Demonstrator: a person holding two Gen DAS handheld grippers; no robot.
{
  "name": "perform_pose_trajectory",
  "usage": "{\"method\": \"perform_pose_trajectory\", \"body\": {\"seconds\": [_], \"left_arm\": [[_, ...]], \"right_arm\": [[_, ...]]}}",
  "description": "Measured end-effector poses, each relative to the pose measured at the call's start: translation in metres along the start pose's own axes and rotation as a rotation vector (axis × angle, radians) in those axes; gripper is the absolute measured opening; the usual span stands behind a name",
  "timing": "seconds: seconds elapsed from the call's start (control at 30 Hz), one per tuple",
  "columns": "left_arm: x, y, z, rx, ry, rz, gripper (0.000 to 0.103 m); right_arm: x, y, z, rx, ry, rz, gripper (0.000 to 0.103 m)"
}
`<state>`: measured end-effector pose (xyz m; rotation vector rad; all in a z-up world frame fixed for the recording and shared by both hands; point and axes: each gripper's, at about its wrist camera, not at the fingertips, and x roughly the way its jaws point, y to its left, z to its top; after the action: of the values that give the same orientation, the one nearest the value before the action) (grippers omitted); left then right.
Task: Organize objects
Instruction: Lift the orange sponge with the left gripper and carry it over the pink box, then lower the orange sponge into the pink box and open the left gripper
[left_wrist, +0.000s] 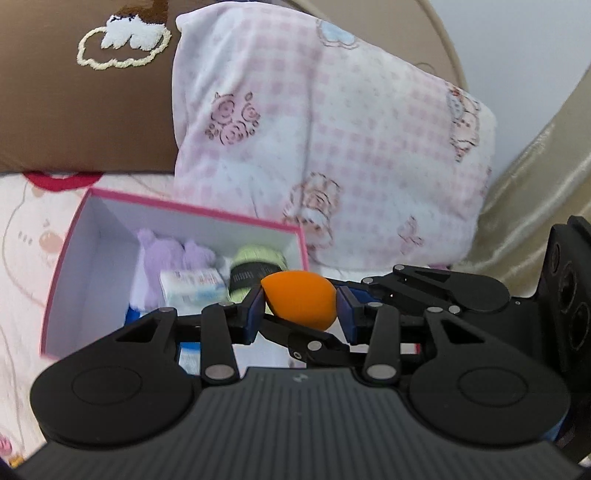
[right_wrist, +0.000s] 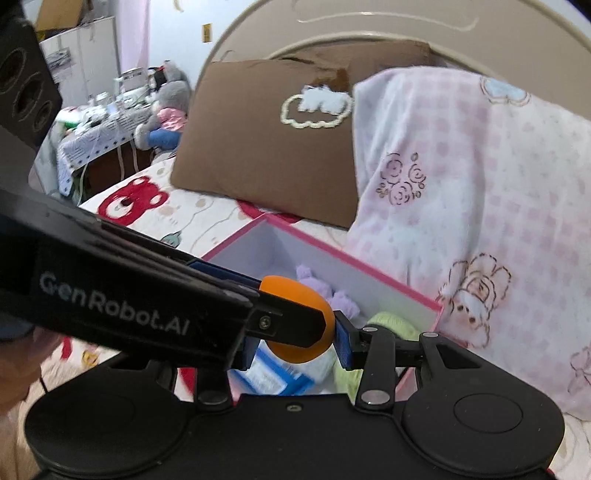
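Note:
An orange egg-shaped sponge (left_wrist: 300, 300) hangs over the near edge of an open pink box (left_wrist: 92, 254) with white inner walls. My left gripper (left_wrist: 301, 314) is shut on the sponge, a blue pad pressing each side. The right gripper's fingers (left_wrist: 424, 284) cross in from the right onto the same sponge. In the right wrist view my right gripper (right_wrist: 295, 349) is also shut on the sponge (right_wrist: 295, 291), and the left gripper's black finger (right_wrist: 288, 325) lies across its front. Inside the box (right_wrist: 354, 273) lie a purple plush (left_wrist: 162, 258), a green roll (left_wrist: 258, 264) and a blue-white packet (left_wrist: 192, 284).
The box rests on a bed sheet (right_wrist: 192, 214) printed with red bears. A brown pillow (right_wrist: 266, 155) and a pink checked blanket (left_wrist: 332, 147) lean against the beige headboard (right_wrist: 369, 40) right behind it. A cluttered table (right_wrist: 96, 125) stands beyond the bed at far left.

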<state>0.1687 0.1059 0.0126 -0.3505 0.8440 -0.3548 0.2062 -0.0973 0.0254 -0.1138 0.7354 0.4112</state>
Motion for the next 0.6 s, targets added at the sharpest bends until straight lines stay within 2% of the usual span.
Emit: {"method": "perform_pose_trajectory", "body": {"seconds": [0.17,0.4,0.6], "left_arm": [[0.048,0.027,0.025,-0.069,0.030,-0.027,0.040],[0.087,0.047,0.012,-0.106,0.015,0.010,0.041],[0.101,0.067,0.007,-0.177,0.011,0.010,0.038]], "right_arm": [[0.043,-0.027,0.009,0.079,0.027,-0.026,0.046],[0.083,-0.047,-0.009,0.139,0.044,0.013,0.045],[0.107,-0.045,-0.018,0.093,0.070,0.026,0.045]]}}
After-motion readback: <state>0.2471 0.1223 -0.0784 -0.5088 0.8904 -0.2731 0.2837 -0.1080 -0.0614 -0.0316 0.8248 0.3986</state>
